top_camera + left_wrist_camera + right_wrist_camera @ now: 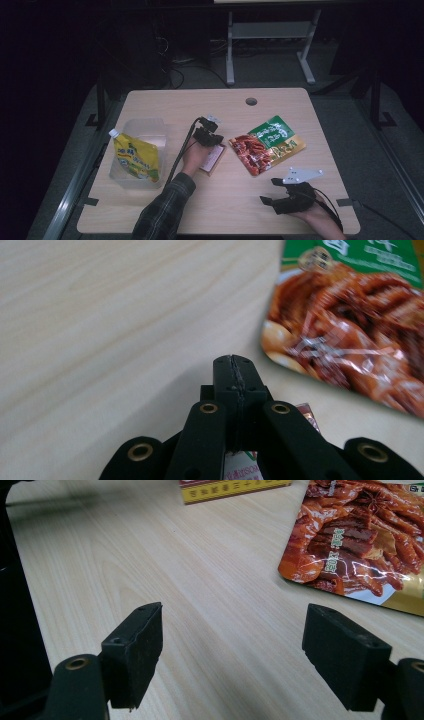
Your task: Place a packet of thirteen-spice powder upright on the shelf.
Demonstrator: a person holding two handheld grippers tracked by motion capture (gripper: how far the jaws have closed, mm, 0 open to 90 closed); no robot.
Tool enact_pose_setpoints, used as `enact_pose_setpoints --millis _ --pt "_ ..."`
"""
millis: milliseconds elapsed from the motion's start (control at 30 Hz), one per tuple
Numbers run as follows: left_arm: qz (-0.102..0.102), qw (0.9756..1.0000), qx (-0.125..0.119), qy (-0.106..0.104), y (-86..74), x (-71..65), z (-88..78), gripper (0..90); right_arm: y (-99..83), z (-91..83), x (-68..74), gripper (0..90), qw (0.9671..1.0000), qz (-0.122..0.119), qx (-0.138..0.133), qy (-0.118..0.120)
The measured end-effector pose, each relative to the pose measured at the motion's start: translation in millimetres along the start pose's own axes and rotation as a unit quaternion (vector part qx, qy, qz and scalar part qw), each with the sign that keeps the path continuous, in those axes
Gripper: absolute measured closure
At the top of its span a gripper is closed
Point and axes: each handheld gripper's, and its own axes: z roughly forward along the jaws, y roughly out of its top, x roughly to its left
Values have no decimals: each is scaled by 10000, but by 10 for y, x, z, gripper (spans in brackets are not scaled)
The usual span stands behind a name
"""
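My left gripper [209, 132] [234, 362] is at the table's middle, its jaws shut tight with nothing showing between the tips. A small pink and white packet [216, 158] [239, 471] lies just under it, by the hand. Right of it lies a red and green snack pouch [265, 145] [350, 335] [360, 545], flat on the table. My right gripper [274, 192] [232, 655] rests near the front right edge, open and holding nothing, with the pouch ahead of it. A yellow pouch [136, 159] with a white cap stands in a clear plastic container [145, 122] at the left.
The wooden table [280, 210] has a round cable hole [251, 101] at its far edge. A yellow and red packet edge [235, 487] shows at the top of the right gripper view. Beyond the table stand a dark floor and a white frame's legs [230, 55].
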Motion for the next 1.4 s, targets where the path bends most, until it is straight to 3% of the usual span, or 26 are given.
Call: enact_pose_setpoints --millis 100,133,300,433,533,600,667,833,1033,1233,1400 --pt "99 9999 44 -31 -104 -59 -93 899 0 6 2 237 10000 -8 19 1" --pt "-28 10000 -32 -75 -145 -101 -112 899 -1 6 2 237 10000 -7 24 -3" --pt "66 9998 -68 -173 -326 -238 -255 899 -6 4 -3 237 10000 1 31 -28" --pt "106 9996 -249 -48 -344 -258 -429 898 -10 12 -1 237 10000 -29 57 -41" --pt "86 9994 -282 180 -340 -224 -572 898 -15 13 1 237 9999 -31 92 -57" --pt "117 9990 -214 385 -366 -192 -626 898 -18 19 -5 238 9999 -45 91 -60" --pt "3 9986 -126 512 -423 -156 -638 898 -20 22 -7 237 9999 -38 98 -58" --pt "-97 9984 45 563 -549 -89 -620 898 -29 26 -10 236 9999 -48 146 -64" --pt "-243 9993 123 266 -633 -110 -593 898 -31 29 -8 234 9999 -55 151 -37" --pt "-93 9996 234 -148 -697 -230 -583 898 -34 34 -10 230 9998 -60 166 1" --pt "82 9983 316 -479 -754 -368 -595 898 -36 37 -10 225 9998 -84 150 23"
